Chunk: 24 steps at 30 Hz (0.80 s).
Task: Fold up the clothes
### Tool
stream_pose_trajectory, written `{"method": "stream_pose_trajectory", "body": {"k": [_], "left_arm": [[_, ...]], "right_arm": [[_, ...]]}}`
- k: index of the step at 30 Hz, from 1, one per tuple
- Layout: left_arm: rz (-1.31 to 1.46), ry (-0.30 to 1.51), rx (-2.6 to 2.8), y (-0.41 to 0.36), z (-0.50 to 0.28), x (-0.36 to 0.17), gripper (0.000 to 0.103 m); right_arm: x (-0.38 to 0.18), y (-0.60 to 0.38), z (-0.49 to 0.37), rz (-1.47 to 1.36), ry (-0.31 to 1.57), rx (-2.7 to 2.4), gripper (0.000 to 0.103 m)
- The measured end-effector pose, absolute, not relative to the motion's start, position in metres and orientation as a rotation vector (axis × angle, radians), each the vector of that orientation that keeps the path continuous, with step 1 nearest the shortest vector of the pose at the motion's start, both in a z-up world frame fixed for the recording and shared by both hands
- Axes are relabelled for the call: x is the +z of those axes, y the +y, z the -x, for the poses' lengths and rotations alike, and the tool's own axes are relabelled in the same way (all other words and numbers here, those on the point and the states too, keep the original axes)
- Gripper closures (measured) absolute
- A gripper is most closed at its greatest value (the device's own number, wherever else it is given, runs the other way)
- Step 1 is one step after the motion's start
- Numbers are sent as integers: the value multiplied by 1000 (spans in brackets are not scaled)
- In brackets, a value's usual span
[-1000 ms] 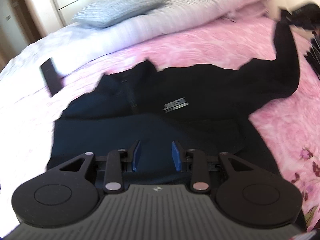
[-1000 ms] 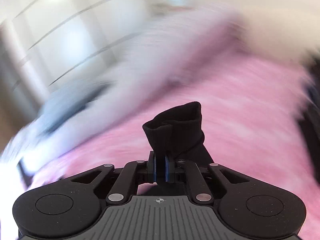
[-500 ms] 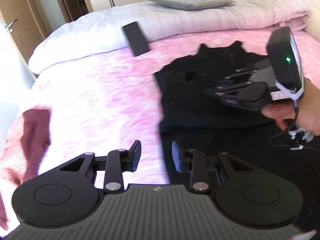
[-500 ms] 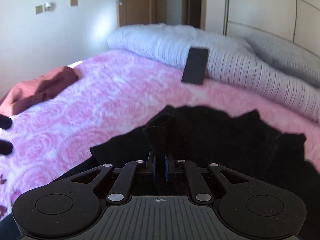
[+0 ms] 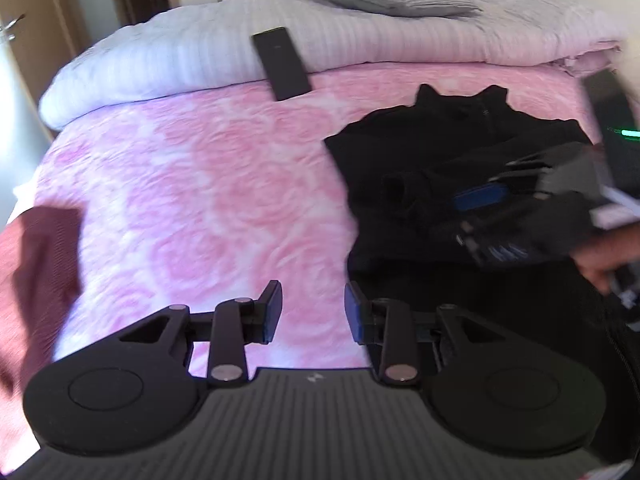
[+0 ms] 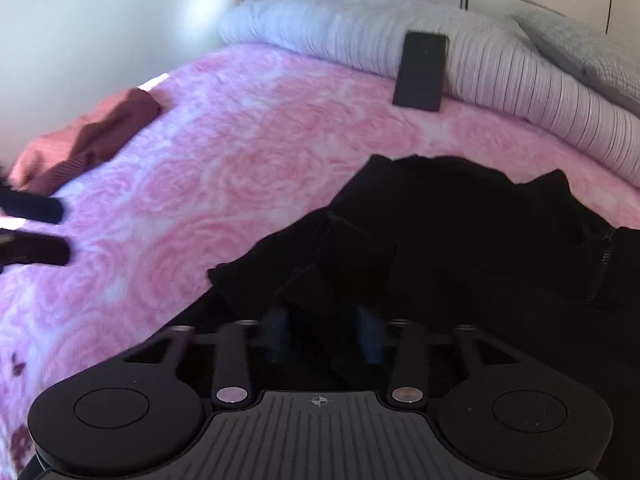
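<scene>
One black zip-neck sweatshirt [image 5: 448, 152] lies on the pink rose-patterned bedspread [image 5: 224, 184], collar toward the white striped duvet [image 5: 192, 56] at the head edge, a sleeve folded across its chest. Right gripper [image 6: 324, 334] hovers over that cuff — jaws opening, pads blurred. Left gripper [image 5: 312, 312] stands apart, empty, above bare bedspread near the foot edge — open room toward a maroon garment [image 5: 36, 272].

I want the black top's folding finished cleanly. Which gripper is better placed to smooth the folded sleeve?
Right gripper: its opening jaws sit over the sleeve on the black top. Left gripper hangs open beside it.
</scene>
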<state>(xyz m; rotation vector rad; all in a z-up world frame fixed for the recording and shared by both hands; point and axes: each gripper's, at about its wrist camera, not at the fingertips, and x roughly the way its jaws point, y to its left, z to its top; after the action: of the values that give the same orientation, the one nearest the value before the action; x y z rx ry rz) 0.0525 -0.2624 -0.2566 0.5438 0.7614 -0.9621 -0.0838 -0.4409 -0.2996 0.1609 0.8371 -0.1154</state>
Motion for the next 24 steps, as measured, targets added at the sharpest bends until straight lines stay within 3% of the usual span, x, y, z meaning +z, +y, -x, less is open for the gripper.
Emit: {"method": "stream_pose_trajectory", "body": {"k": [6, 12, 14, 16, 17, 24], "left_arm": [[-533, 747, -1103, -338, -57, -280, 74], [-655, 791, -1230, -413, -55, -328, 74], [-736, 816, -1222, -423, -54, -348, 72], [-752, 799, -1229, -424, -53, -349, 71], [-759, 807, -1221, -425, -52, -347, 71], [-767, 771, -1199, -436, -39, -323, 75]], "right_arm": [[-266, -487, 176, -164, 754, -323, 43], [-283, -611, 265, -360, 784, -675, 43], [-304, -640, 291, -433, 865, -732, 49], [-318, -655, 322, -505, 906, -771, 72], [-318, -658, 338, -536, 896, -772, 78], [-278, -659, 325, -388, 793, -637, 81]]}}
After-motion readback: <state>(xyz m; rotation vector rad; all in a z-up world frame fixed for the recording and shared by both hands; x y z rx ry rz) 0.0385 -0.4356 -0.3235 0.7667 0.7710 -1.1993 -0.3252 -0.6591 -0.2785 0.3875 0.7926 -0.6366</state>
